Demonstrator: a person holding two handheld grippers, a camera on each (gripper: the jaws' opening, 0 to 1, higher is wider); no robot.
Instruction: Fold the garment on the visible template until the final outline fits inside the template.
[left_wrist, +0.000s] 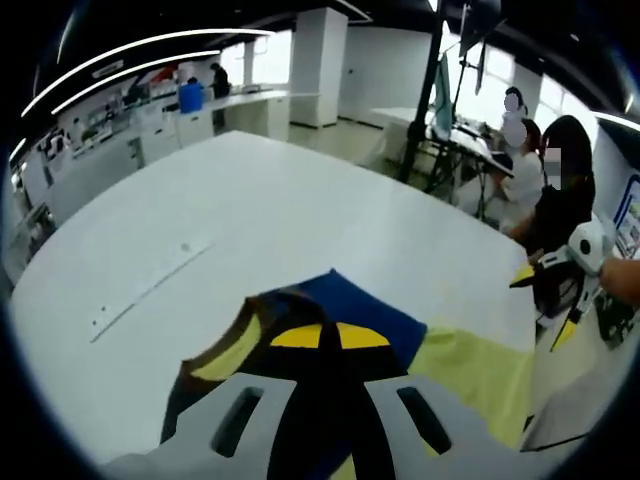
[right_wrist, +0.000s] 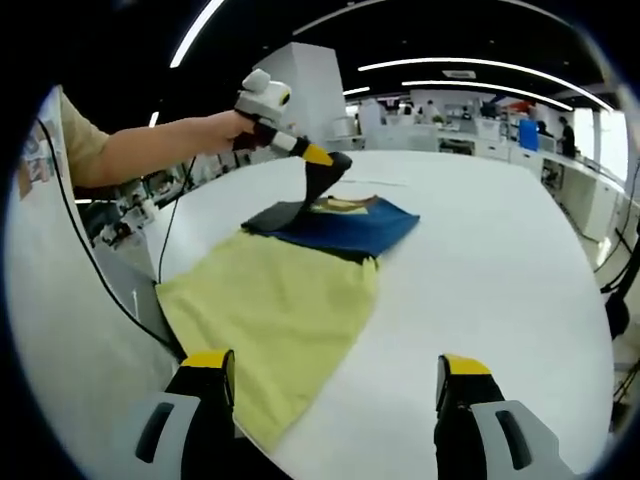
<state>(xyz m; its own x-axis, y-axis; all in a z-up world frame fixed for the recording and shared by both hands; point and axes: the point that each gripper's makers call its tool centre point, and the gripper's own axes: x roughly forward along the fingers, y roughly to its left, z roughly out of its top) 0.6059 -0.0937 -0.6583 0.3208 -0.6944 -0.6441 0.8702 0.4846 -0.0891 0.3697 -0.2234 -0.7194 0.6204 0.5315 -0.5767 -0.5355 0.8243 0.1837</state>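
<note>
While left gripper (right_wrist: 322, 163) pinches garment (right_wrist: 300, 290), right gripper (right_wrist: 335, 385) hovers.

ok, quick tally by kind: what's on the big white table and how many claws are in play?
Garment, yellow with a blue and black section: 1
Long pale strip lying flat on the table: 1
Claws: 2, the left claw shut on the garment's dark end, the right claw open and holding nothing
Total: 4

garment (right_wrist: 300, 290) | yellow-blue | flat on table, dark edge lifted
</note>
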